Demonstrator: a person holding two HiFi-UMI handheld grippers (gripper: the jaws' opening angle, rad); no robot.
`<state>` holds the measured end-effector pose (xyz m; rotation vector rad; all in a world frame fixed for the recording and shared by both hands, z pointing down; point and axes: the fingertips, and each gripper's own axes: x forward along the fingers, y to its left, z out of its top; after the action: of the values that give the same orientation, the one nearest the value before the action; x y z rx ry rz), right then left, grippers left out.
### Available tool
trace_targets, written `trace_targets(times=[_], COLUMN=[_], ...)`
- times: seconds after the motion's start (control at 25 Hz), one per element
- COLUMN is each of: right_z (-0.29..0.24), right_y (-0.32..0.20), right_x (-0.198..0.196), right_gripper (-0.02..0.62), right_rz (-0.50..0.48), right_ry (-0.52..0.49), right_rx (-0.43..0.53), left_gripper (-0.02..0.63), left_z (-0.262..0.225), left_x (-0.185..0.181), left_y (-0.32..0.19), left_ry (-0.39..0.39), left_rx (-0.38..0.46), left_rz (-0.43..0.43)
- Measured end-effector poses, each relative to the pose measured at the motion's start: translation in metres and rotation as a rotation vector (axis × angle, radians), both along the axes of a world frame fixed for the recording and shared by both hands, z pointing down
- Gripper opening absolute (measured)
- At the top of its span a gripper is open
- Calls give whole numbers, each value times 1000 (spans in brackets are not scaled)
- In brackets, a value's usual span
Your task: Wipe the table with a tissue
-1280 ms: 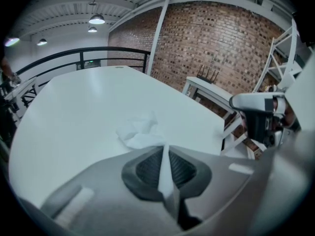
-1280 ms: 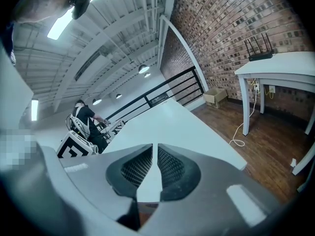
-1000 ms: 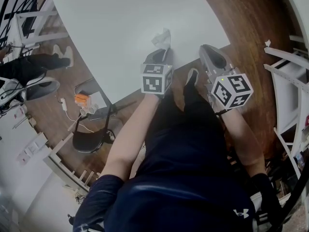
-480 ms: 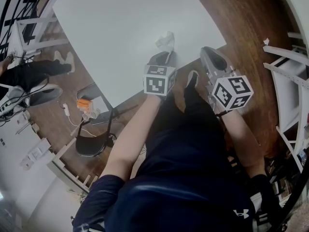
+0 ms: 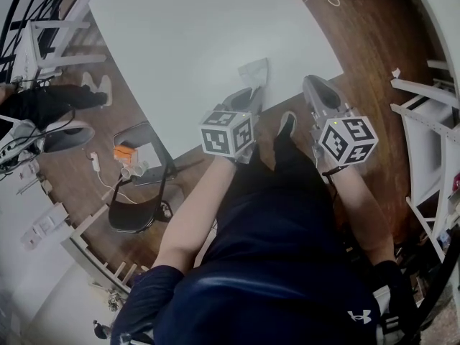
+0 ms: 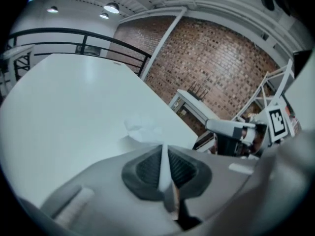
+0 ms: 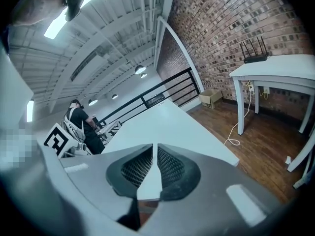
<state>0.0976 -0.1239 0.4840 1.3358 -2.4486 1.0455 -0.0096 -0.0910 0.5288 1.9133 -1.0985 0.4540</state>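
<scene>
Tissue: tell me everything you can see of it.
The tissue is white, thin, crumpled paper, one bunched piece with creased folds. The left gripper is shut on its near end; the rest sticks out past the tips over the white table, near its front edge. Whether its far end touches the table is unclear.
</scene>
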Motion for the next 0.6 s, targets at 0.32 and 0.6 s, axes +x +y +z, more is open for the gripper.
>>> trace_targets(times=[0.32, 0.6], right_z=[-13, -40], right_y=[12, 29], right_x=[-38, -76], right_gripper=[31, 21], right_rz=[-52, -112], right_ry=[22, 35], right_rx=[2, 61], left_gripper=[6, 6], left_z=[-57, -96], left_x=[-83, -131], left_y=[20, 46], left_ry=[126, 190], left_rx=[57, 135], left_rz=[-174, -227])
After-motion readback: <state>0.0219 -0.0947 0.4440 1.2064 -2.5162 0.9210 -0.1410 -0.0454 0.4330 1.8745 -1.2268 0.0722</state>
